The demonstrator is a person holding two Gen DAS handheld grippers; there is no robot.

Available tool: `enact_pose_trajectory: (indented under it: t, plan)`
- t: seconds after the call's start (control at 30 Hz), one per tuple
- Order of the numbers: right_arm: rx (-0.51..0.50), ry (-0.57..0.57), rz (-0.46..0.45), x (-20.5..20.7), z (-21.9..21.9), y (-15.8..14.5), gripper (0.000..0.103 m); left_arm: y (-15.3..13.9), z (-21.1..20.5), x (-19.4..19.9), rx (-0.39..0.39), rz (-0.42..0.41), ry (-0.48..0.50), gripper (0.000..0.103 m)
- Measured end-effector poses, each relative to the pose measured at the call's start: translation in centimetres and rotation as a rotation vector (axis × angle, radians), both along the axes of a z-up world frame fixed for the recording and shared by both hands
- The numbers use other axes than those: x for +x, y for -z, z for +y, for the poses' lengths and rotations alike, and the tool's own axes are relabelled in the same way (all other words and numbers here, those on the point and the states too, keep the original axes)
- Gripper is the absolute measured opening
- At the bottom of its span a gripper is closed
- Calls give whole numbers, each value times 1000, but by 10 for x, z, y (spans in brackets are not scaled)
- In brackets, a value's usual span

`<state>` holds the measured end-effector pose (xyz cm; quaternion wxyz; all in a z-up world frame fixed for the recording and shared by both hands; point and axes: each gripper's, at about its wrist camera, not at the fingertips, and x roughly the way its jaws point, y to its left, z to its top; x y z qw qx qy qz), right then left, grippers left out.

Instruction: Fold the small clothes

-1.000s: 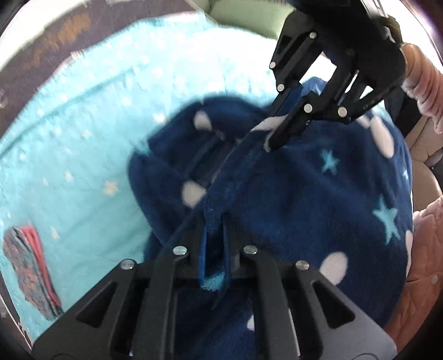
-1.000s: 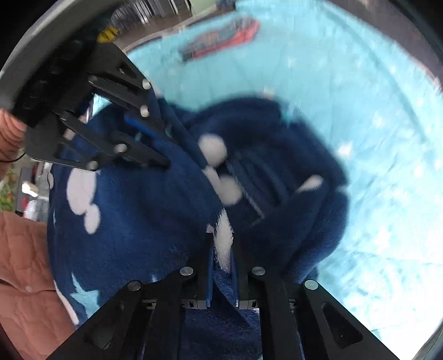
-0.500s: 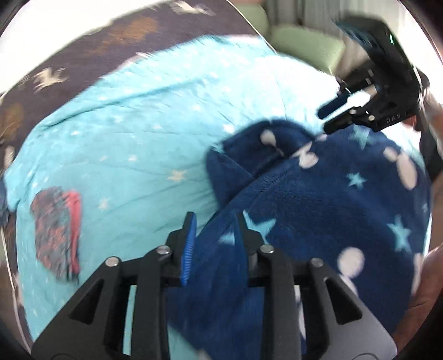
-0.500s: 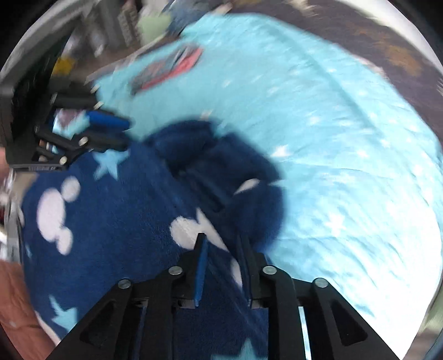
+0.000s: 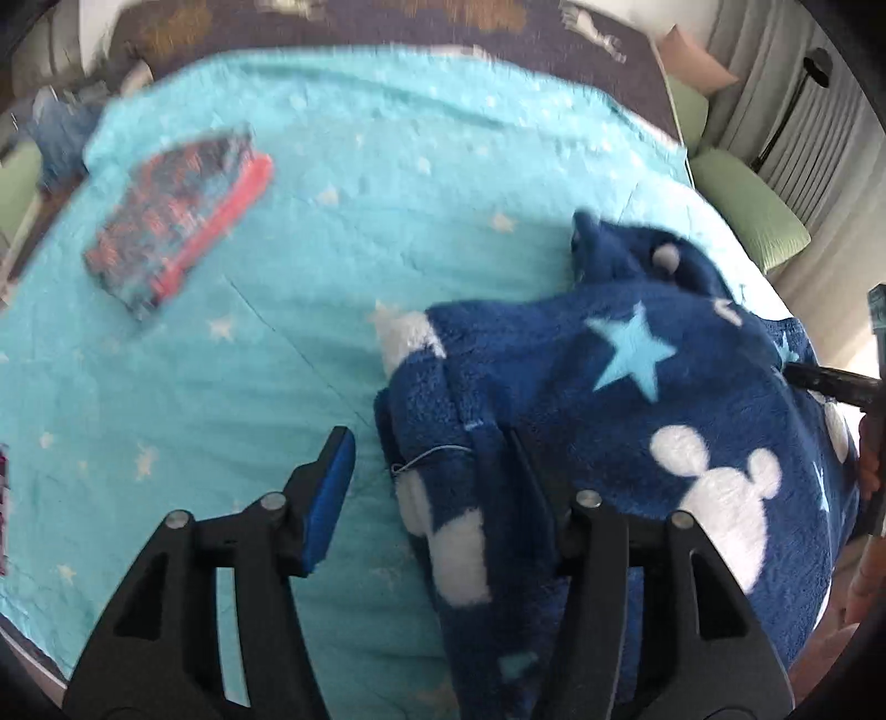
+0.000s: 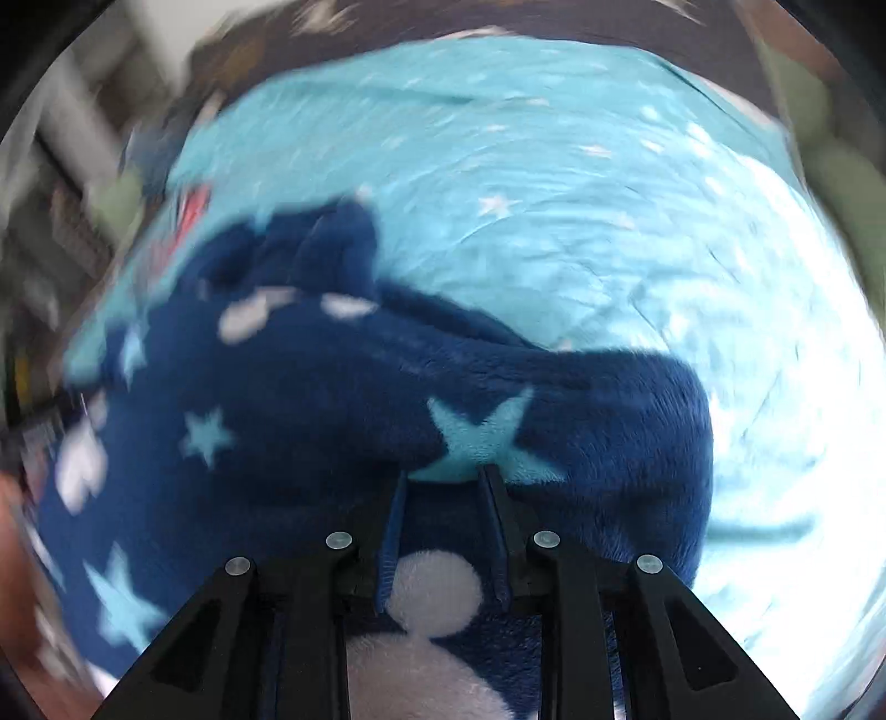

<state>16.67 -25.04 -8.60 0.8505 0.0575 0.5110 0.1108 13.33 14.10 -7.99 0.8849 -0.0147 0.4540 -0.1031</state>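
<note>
A navy fleece garment point(image 5: 637, 421) with white mouse heads and light blue stars lies bunched on the turquoise star blanket point(image 5: 343, 232). My left gripper point(image 5: 426, 465) is open, its jaws wide apart; the garment's left edge lies between them and drapes over the right finger point(image 5: 526, 471). In the right wrist view, which is blurred, the same garment point(image 6: 332, 421) fills the lower half. My right gripper point(image 6: 443, 498) is open and low over the fleece, with cloth lying between its fingers. A dark finger point(image 5: 830, 379) of the right gripper shows at the right edge of the left wrist view.
A folded red and dark patterned garment point(image 5: 177, 210) lies on the blanket at the far left. Green cushions point(image 5: 742, 216) and grey curtains point(image 5: 803, 111) stand at the right. A dark patterned bedcover point(image 5: 387, 22) borders the blanket at the back.
Both grippers were shut on the garment's edges a second ago. They have let go and opened, and the garment has dropped onto the blanket. The grippers have moved apart.
</note>
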Motion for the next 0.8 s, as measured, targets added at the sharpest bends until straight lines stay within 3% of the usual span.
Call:
enact_pose_trajectory:
  t: [0.1, 0.23, 0.27, 0.33, 0.37, 0.4, 0.5, 0.67, 0.8]
  plan:
    - [27, 30, -107, -32, 0, -24, 31, -24, 4, -26, -37, -84, -22, 58]
    - [41, -57, -117, -61, 15, -36, 44, -40, 8, -59, -162, -134, 11, 60]
    - [10, -72, -118, -65, 19, -33, 45, -38, 5, -64, -157, -134, 20, 63]
    - [-54, -79, -118, -68, 24, -19, 52, -20, -3, -63, -45, -107, 4, 69]
    - [-81, -76, -113, -65, 25, -7, 52, 2, -9, -56, 55, -64, -31, 70]
    - [-91, -70, -112, -63, 24, 1, 52, 14, -8, -53, 68, -28, -51, 73]
    - [-96, -51, -157, -77, 23, -2, 54, 18, 10, -60, -100, 4, -137, 72]
    - [-33, -92, -192, -102, 15, -22, 54, -2, 13, -79, -70, -58, -148, 72]
    - [-21, -46, -185, -115, 0, -23, 54, -22, 4, -97, -105, -132, -115, 71]
